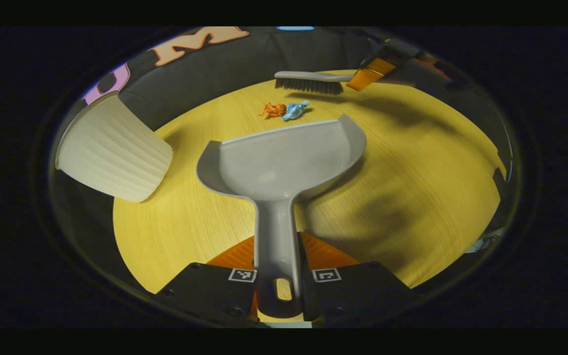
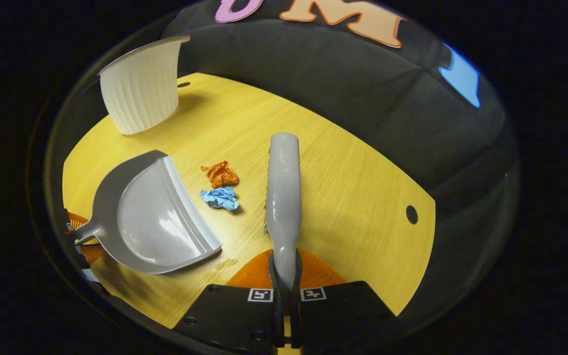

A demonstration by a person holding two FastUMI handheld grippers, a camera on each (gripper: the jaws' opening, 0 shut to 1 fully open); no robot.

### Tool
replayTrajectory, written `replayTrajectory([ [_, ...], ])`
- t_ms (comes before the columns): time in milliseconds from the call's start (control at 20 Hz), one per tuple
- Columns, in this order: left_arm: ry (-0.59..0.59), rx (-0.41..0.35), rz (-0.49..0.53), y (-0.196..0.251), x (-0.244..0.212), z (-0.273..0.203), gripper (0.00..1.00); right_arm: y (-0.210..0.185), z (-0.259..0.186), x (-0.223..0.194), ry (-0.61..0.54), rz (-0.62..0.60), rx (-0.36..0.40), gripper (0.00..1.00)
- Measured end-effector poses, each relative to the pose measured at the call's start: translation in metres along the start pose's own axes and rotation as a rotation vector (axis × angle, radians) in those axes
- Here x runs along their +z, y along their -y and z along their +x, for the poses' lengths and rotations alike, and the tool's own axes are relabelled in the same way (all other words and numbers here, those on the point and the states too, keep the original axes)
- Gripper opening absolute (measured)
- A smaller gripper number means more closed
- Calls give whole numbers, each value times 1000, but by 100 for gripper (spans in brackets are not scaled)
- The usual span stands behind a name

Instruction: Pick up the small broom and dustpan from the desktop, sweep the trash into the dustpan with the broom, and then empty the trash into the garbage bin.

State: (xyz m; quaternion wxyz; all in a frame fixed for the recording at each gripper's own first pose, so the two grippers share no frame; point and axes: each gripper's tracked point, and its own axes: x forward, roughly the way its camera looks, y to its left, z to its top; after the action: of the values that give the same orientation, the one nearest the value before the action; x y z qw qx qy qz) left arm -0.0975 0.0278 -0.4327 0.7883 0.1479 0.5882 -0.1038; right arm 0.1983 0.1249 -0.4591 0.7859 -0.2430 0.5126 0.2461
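Note:
In the left gripper view my left gripper [image 1: 276, 268] is shut on the handle of the grey dustpan [image 1: 284, 158], whose mouth faces two crumpled scraps, one orange [image 1: 273, 109] and one blue [image 1: 296, 110]. Beyond them hangs the grey broom [image 1: 308, 82], held by my right gripper [image 1: 369, 74]. In the right gripper view my right gripper [image 2: 284, 276] is shut on the broom [image 2: 283, 187] handle, which points away over the table. The orange scrap [image 2: 220, 173] and blue scrap [image 2: 220, 197] lie between the broom and the dustpan [image 2: 151, 217]. The left gripper [image 2: 74, 236] holds the dustpan's handle at the left edge.
A white ribbed garbage bin [image 1: 111, 148] stands at the table's left side and at the far left corner [image 2: 141, 88] in the right gripper view. The yellow wooden table [image 2: 353, 187] has a small round hole [image 2: 411, 214] near its right edge.

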Motion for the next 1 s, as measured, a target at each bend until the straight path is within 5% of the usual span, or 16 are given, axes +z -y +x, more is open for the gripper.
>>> replayTrajectory([
  [200,2,-12,18,0,3,0,27,-23,10,-3,-86,-159,66,4],
  [600,57,-20,85,1,10,1,26,-76,-35,14,-65,-386,273,4],
  [750,44,-10,47,2,6,-4,27,-65,-37,27,-32,-295,307,5],
  [1000,170,17,-39,1,31,-20,26,11,-85,70,127,40,237,4],
])
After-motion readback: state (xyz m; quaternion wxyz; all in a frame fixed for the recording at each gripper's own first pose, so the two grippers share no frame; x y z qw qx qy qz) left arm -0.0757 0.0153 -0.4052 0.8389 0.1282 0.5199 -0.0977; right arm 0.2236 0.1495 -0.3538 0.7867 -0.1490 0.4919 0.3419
